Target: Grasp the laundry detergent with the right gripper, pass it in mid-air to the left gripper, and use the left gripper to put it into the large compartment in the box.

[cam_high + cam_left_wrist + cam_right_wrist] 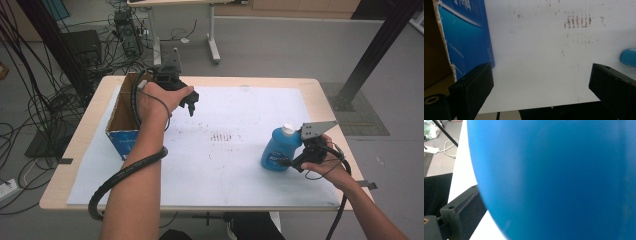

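Observation:
A blue bottle [276,151] with a white cap [287,130] stands upright on the white sheet [240,105] at the right. My right gripper [289,161] reaches it from the right, low on its body. In the right gripper view the bottle [554,177] sits very close between the jaws, and one finger [461,217] stands wide beside it; the other is hidden. My left gripper [192,104] hangs open above the sheet beside a blue cardboard box [122,122], its jaws far apart [541,85] with nothing between them. The bottle's edge [629,57] shows far off.
The box [466,40] is open on top and stands at the table's left side. Rows of brown marks [225,136] stain the sheet's middle. Cables, a black case [82,45] and a desk leg [214,47] lie on the floor beyond the table.

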Available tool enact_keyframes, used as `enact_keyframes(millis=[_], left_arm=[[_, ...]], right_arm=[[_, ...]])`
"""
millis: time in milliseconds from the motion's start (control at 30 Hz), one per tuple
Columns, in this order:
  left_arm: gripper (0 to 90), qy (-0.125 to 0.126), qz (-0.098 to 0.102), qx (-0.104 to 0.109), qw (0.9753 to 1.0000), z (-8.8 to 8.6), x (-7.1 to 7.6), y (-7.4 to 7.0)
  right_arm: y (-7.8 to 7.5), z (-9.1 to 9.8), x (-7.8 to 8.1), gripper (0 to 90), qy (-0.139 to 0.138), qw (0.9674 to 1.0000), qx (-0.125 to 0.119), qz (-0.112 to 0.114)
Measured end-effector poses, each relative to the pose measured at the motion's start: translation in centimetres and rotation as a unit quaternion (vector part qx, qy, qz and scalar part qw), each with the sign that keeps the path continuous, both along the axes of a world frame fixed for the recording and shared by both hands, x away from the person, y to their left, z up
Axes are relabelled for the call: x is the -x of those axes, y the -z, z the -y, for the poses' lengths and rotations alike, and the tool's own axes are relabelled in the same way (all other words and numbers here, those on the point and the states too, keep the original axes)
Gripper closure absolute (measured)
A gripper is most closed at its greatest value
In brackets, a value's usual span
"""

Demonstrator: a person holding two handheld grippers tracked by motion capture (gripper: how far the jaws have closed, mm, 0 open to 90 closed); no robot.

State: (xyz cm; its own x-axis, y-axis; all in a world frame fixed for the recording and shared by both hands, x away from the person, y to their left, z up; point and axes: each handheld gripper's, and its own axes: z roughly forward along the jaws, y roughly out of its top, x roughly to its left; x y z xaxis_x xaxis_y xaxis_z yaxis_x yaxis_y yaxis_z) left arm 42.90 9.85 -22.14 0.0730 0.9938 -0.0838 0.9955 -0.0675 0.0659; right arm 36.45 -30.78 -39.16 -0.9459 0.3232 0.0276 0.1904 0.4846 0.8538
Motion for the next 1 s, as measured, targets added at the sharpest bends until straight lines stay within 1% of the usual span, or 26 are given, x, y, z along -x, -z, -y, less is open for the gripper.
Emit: enact_keyframes(millis=[367, 1000], left_arm=[[6.2, 0.001, 0.001, -0.001, 1.0, 0.09, -0.04, -0.24], [6.2, 0.003, 0.003, 0.001, 1.0, 0.11, -0.12, -0.25]], right_arm=[[-0.36, 0.0, 0.04, 1.4, -0.001, 1.0, -0.001, 0.003], [-0.42, -0.03, 0.04, 1.4, -0.002, 1.0, -0.001, 0.007]])
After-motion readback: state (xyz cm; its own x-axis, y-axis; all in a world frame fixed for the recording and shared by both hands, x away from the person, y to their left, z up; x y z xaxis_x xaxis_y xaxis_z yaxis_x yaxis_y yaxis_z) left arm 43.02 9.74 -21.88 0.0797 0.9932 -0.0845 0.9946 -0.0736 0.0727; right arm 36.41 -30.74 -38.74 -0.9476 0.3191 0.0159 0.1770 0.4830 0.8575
